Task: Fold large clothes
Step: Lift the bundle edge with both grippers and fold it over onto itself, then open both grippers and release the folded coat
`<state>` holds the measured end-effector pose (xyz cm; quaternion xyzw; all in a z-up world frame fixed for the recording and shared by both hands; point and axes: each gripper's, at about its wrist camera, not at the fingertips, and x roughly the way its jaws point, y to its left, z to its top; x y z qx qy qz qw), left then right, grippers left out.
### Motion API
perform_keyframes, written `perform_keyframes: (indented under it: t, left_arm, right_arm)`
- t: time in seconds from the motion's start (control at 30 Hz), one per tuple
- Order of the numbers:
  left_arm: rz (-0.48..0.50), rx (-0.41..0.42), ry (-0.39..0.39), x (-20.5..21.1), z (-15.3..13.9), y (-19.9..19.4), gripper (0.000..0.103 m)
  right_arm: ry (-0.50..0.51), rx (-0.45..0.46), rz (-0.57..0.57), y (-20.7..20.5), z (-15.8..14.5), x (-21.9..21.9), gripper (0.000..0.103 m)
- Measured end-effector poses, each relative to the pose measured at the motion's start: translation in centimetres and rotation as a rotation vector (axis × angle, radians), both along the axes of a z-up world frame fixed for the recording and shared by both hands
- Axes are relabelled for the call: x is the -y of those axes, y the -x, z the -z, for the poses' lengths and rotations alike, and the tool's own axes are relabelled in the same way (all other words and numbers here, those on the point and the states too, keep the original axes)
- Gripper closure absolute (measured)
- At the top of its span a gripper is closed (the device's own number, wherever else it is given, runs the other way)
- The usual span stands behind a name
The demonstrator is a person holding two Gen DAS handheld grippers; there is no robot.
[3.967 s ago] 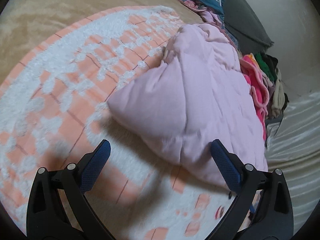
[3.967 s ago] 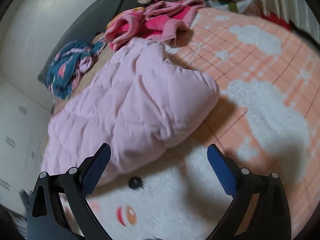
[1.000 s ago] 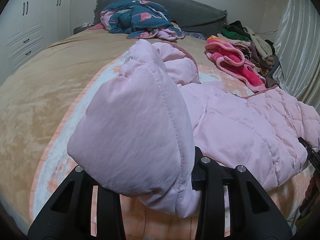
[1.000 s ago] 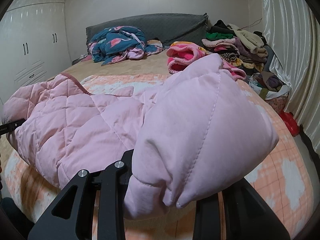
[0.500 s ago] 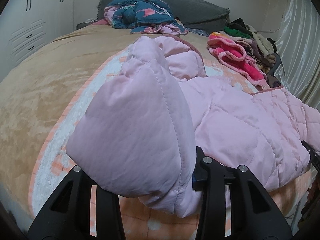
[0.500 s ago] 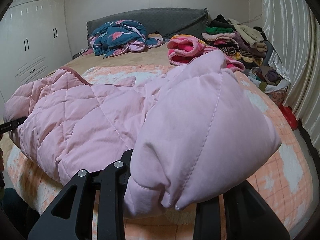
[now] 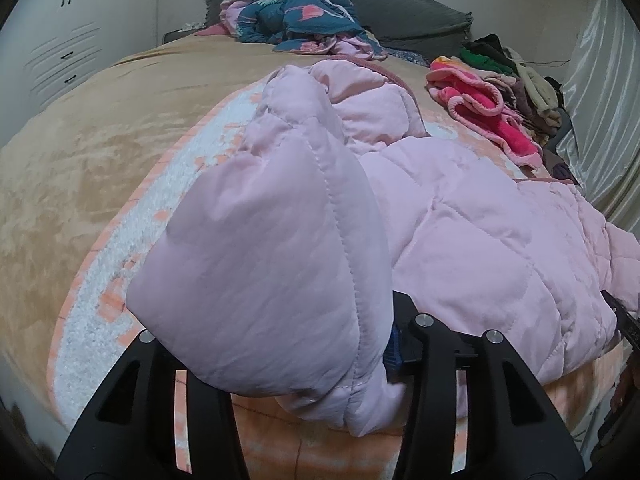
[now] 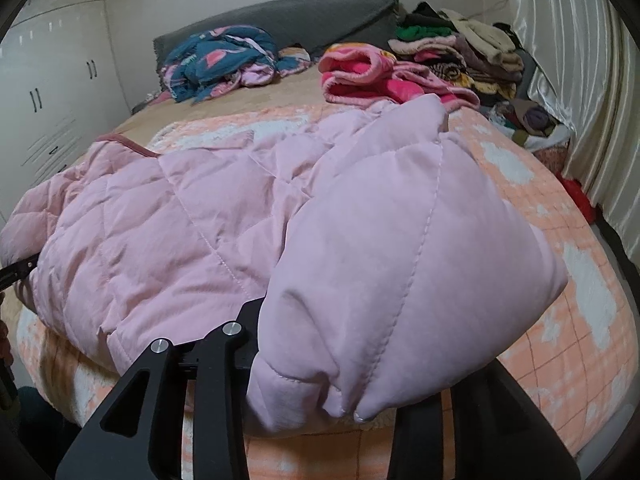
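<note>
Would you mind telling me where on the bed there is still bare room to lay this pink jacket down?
Free: the tan blanket left of the pink jacket, and the orange-and-white blanket between jacket and curtain. Crowded: the headboard end, with the teal bundle, pink fleece and clothes pile.

Both wrist views low, close at bed foot (image 7: 100, 168) — facing headboard (image 8: 304, 20); shared pink jacket (image 7: 480, 240).

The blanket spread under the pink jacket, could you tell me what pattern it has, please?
The blanket is an orange grid with white patches, clearest in the right wrist view.
</note>
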<state>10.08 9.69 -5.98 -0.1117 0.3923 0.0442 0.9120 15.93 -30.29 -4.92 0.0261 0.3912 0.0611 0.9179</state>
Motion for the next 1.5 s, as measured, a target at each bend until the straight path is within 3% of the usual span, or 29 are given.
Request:
perform_keyframes:
  t: [0.3, 0.57, 0.83, 1.07, 1.2, 1.3, 1.4, 1.5]
  left_arm:
    - [-0.021, -0.019, 0.020, -0.1, 0.4, -0.2, 0.061]
    - [-0.034, -0.036, 0.023, 0.0, 0.3, -0.5, 0.059]
    - [-0.030, -0.045, 0.025, 0.0, 0.3, -0.4, 0.057]
    - [-0.022, -0.045, 0.026, -0.3, 0.6, 0.2, 0.052]
    - [-0.019, -0.036, 0.034, -1.0, -0.1, 1.2, 0.045]
    - [-0.017, -0.021, 0.026, -1.5, -1.1, 2.2, 0.043]
    - [-0.018, -0.008, 0.014, -1.5, -2.0, 3.0, 0.043]
    - [-0.025, 0.012, -0.030, -1.1, -3.1, 4.1, 0.041]
  right_arm:
    - [-0.022, -0.041, 0.030, -1.5, 0.9, 0.2, 0.065]
    - [-0.084, -0.110, 0.091, -1.6, 1.6, 1.0, 0.054]
    - [-0.159, -0.151, 0.122, 0.2, 1.4, 2.7, 0.029]
    - [-0.149, -0.102, 0.149, 4.0, -0.3, 4.3, 0.024]
    - [-0.061, 0.057, 0.174, 6.7, -3.8, 4.5, 0.019]
    - [-0.027, 0.134, 0.098, 6.7, -5.8, 3.0, 0.015]
    - [0.014, 0.127, 0.005, 5.5, -6.0, 0.6, 0.013]
    - [0.040, 0.059, -0.056, 3.6, -4.8, -1.5, 0.013]
